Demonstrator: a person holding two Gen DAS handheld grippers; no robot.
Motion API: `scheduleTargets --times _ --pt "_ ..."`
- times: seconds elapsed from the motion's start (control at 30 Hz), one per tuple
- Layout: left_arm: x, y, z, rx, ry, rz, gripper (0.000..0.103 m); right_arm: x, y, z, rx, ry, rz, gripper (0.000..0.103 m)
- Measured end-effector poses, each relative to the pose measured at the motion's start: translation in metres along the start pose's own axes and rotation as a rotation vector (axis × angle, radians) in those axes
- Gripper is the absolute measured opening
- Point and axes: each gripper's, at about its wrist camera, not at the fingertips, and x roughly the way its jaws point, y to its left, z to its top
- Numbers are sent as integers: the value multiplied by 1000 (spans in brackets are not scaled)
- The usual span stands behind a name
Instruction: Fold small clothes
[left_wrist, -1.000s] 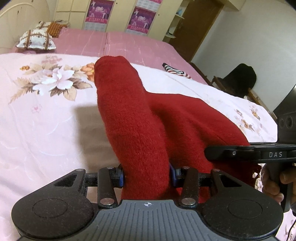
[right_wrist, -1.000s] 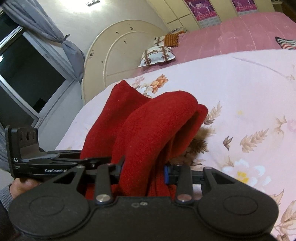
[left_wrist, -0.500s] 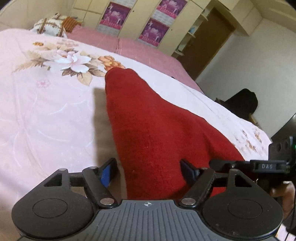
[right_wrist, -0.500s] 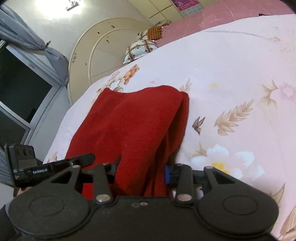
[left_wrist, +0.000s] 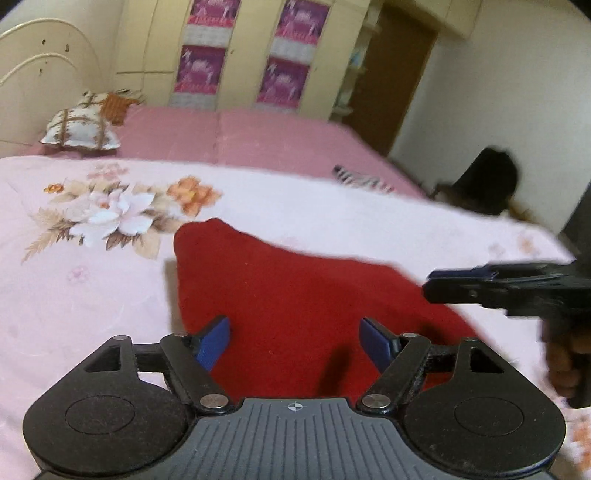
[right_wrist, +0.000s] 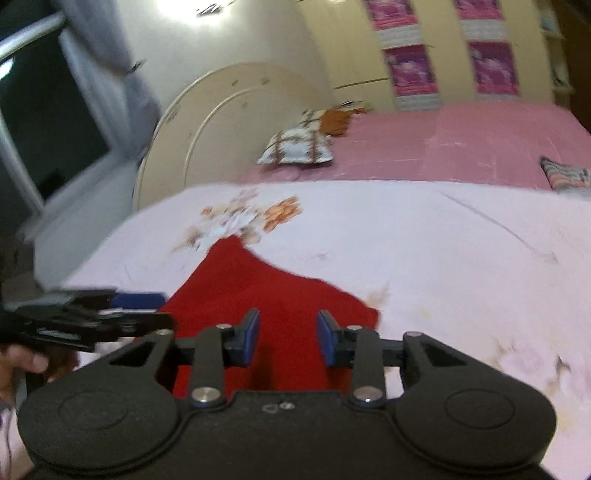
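The red knit garment (left_wrist: 295, 295) lies flat on the floral bedspread (left_wrist: 92, 295), with one corner pointing toward the headboard. My left gripper (left_wrist: 295, 343) hovers over its near edge, open wide, and its blue pads (left_wrist: 214, 343) stand clear of the cloth. In the right wrist view the red garment (right_wrist: 266, 291) lies below my right gripper (right_wrist: 288, 339), whose pads are a narrow gap apart and hold nothing. Each gripper shows in the other's view, held by a hand: the right gripper (left_wrist: 430, 286) by the cloth's right edge, the left gripper (right_wrist: 159, 310) at its left edge.
Patterned pillows (left_wrist: 79, 127) lie by the cream headboard (right_wrist: 221, 122) on the pink sheet (left_wrist: 240, 140). A striped cloth (left_wrist: 360, 179) lies at the far right of the bed. A dark object (left_wrist: 487, 181) sits beyond the bed's right side. A window (right_wrist: 48, 122) is at the left.
Both grippers let go of the red garment, which was raised in a bunch and now lies flat on the bed. The left jaws opened wide, and both grippers drew back.
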Motion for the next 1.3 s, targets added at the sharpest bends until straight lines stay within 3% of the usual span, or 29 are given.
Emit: scheduleTargets --times 0.13,0.37,0.47,0.53,0.57,0.67,0.73,0.87,1.1,1.3 --pt "17 1 -6 -15 28 34 77 39 5 -16 -149 139 -170 32" --pt "-5 2 -8 -31 14 23 77 39 2 -13 -121 114 -180 34" --pt "-27 -1 -13 -11 -19 23 77 6 -2 -10 -20 49 -153 45" --pt "-37 -5 -19 -1 -27 20 77 -14 -9 -16 87 49 -58 66" --pt "-40 -6 -23 0 -27 21 77 -19 -12 -20 115 56 -33 67" --pt "-33 -12 -36 40 8 68 77 -24 -7 -33 143 88 7 61" --pt "-29 -13 -38 30 12 79 77 -17 -2 -38 136 131 10 47" --pt "-32 -18 -36 42 25 85 77 -6 5 -43 58 153 -99 24" --pt "-45 -17 -43 17 29 87 77 -8 -3 -46 29 162 -175 28" --pt "-71 -19 -64 12 2 83 77 -48 31 -47 -79 50 -166 29"
